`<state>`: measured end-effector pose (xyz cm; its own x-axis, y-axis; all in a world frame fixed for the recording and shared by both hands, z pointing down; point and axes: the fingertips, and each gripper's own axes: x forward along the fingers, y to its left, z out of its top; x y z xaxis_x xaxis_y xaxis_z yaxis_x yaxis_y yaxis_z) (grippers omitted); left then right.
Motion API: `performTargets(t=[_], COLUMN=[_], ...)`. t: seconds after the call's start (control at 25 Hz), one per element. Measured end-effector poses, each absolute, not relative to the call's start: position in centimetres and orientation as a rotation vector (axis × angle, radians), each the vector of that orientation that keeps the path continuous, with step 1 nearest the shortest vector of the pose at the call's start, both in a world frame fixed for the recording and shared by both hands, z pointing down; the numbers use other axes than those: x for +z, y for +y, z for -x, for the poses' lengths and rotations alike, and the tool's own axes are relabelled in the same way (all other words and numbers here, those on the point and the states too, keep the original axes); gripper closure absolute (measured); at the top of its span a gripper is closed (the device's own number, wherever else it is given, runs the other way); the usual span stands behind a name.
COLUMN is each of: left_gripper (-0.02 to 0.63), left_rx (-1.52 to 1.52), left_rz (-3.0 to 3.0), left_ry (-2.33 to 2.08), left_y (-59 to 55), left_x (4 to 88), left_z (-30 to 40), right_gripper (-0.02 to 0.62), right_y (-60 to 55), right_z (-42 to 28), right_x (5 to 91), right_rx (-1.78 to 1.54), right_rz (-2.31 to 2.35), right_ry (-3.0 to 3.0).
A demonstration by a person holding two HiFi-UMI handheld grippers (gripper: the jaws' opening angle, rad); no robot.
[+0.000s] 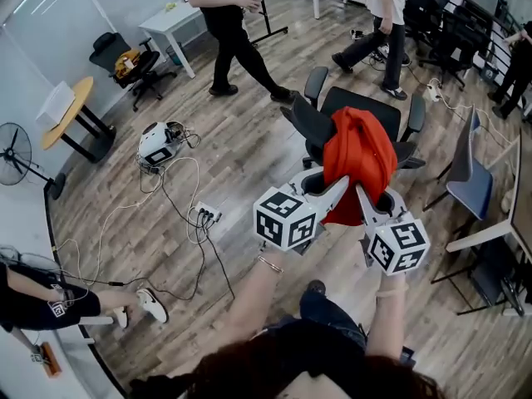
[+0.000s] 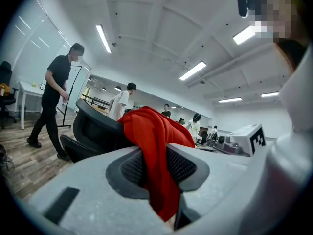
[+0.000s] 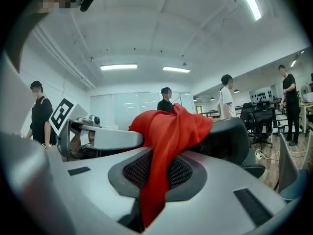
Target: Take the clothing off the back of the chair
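Head view: clothing (image 1: 359,152) within left claw (image 1: 339,187), right claw (image 1: 362,194)

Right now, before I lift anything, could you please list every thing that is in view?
garment: one, red, draped over the chair back
office chair: one, black, centre
blue chair: one, blue, right
round table: one, wooden, left
fan: one, black, far left
power strip: one, white, on the floor among cables
people: several, dark and white clothes, around the room
left gripper: one, white, shut on garment
right gripper: one, white, shut on garment
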<state>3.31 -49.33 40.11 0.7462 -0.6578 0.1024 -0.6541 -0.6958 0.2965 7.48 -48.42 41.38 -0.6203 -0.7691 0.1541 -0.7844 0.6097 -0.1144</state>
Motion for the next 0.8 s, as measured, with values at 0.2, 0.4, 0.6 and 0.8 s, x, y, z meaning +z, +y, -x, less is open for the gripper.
performTargets(t=[0.2, 0.4, 0.6, 0.8], left_gripper=[0.503, 0.503, 0.503, 0.503], left_rx=[-0.022, -0.037, -0.052, -0.08], left_rz=[-2.669, -2.685, -2.71, -2.745], left_ry=[-0.986, -0.966, -0.952, -0.937], left_y=[-47.0, -45.2, -43.0, -40.4], left_x=[38.7, 37.7, 36.6, 35.1], left_z=[-3.4, -3.5, -3.4, -2.8], right_gripper=[0.548, 0.548, 0.548, 0.548], right_y=[-46.5, -44.7, -42.4, -39.8], right_z=[-7.6, -7.6, -7.5, -7.0], right_x=[40.1, 39.0, 37.9, 36.5], right_rx=[0.217, 0.206, 0.177, 0.115], right_rz=[-1.35, -1.368, -1.384, -1.406], right_ry=[-2.745, -2.752, -2.761, -2.764])
